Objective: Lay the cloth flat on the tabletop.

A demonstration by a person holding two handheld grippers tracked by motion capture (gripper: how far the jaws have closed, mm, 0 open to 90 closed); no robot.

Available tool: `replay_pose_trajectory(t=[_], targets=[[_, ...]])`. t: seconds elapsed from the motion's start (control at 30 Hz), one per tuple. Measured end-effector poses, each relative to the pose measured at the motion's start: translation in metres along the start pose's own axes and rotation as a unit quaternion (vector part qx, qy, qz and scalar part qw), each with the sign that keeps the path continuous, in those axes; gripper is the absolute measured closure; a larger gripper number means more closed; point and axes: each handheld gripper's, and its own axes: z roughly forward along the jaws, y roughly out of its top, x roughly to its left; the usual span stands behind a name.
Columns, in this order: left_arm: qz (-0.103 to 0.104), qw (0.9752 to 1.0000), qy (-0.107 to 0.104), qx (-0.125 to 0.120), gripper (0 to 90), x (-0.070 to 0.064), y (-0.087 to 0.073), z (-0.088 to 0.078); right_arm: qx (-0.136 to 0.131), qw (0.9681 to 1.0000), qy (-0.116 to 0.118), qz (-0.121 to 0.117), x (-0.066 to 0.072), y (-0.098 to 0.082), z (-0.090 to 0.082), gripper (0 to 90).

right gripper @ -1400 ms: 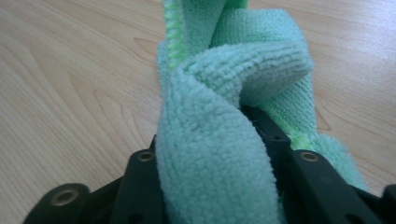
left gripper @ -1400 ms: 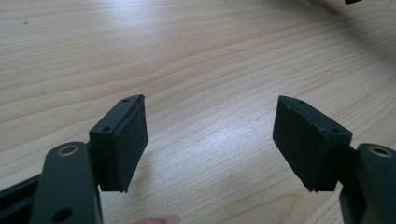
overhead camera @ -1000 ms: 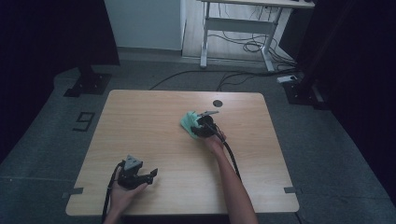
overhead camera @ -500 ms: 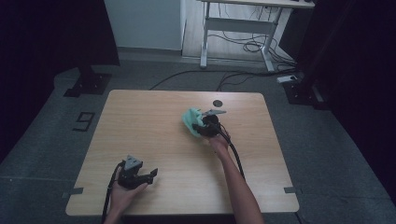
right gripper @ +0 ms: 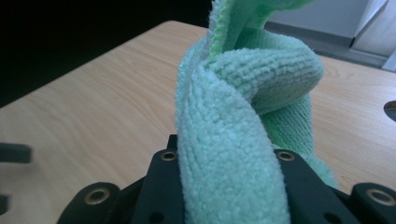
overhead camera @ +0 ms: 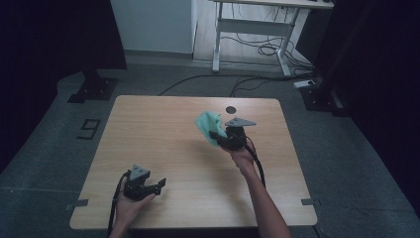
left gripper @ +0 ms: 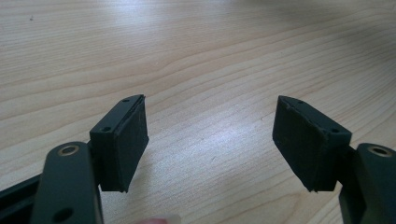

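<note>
close view along the left gripper point(left gripper: 210, 140): two black jaws rise from the bottom edge and stand wide apart with nothing between them, their dark pads point(left gripper: 306, 140) facing each other, above a pale wooden table point(left gripper: 196, 51) with fine grain lines.

Right gripper point(overhead camera: 218, 138), clamped on the green cloth point(overhead camera: 208, 126), now sits higher and further toward the table's point(overhead camera: 148, 129) far edge than a second ago, and the cloth hangs lifted off the wood, bunched.
</note>
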Motion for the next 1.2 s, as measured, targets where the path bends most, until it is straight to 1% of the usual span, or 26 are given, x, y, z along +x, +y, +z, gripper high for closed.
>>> replay_pose_trajectory(t=[0.07, 0.17, 0.23, 0.27, 0.33, 0.37, 0.43, 0.53, 0.6, 0.7, 0.83, 1.07, 1.13, 1.2], targets=[[0.000, 1.0000, 0.000, 0.001, 26.7, 0.000, 0.000, 0.001, -0.009, 0.9999, 0.007, -0.005, 0.004, -0.003, -0.012, 75.8], [0.001, 1.0000, 0.001, 0.003, 26.7, 0.000, -0.001, 0.001, -0.018, 0.9997, 0.015, -0.001, 0.008, -0.009, -0.024, 75.8], [0.003, 1.0000, 0.001, 0.003, 26.7, -0.001, -0.001, 0.001, -0.017, 0.9997, 0.015, -0.005, 0.011, -0.014, -0.029, 75.8], [0.002, 1.0000, 0.001, 0.003, 26.7, -0.001, -0.002, 0.001, -0.017, 0.9997, 0.020, -0.002, 0.013, -0.018, -0.033, 75.8], [0.001, 1.0000, 0.002, 0.004, 26.7, -0.001, -0.002, 0.002, -0.019, 0.9993, 0.032, 0.009, 0.015, -0.022, -0.037, 75.7], [0.000, 1.0000, 0.002, 0.005, 26.7, -0.001, -0.002, 0.002, -0.018, 0.9993, 0.033, 0.007, 0.017, -0.025, -0.039, 75.7], [0.001, 1.0000, 0.003, 0.007, 26.7, -0.001, -0.003, 0.003, -0.017, 0.9993, 0.032, -0.004, 0.022, -0.031, -0.043, 75.7], [0.002, 0.9999, 0.002, 0.010, 26.7, -0.001, -0.003, 0.004, -0.016, 0.9991, 0.038, 0.002, 0.027, -0.040, -0.048, 75.6], [0.003, 0.9999, 0.000, 0.011, 26.7, -0.002, -0.003, 0.004, -0.015, 0.9991, 0.041, 0.001, 0.031, -0.047, -0.051, 75.6], [0.003, 0.9999, 0.000, 0.011, 26.7, -0.002, -0.003, 0.004, -0.014, 0.9992, 0.037, -0.005, 0.036, -0.055, -0.053, 75.6], [0.004, 0.9999, 0.000, 0.011, 26.7, -0.002, -0.004, 0.004, -0.003, 0.9992, 0.039, -0.010, 0.044, -0.068, -0.052, 75.5], [0.004, 0.9999, 0.001, 0.012, 26.7, -0.002, -0.004, 0.004, 0.010, 0.9986, 0.050, -0.012, 0.056, -0.082, -0.048, 75.4], [0.004, 0.9999, 0.001, 0.013, 26.7, -0.003, -0.004, 0.005, 0.018, 0.9984, 0.051, -0.016, 0.058, -0.086, -0.045, 75.3], [0.004, 0.9999, 0.001, 0.012, 26.7, -0.003, -0.004, 0.004, 0.027, 0.9983, 0.051, -0.013, 0.060, -0.090, -0.042, 75.2]])
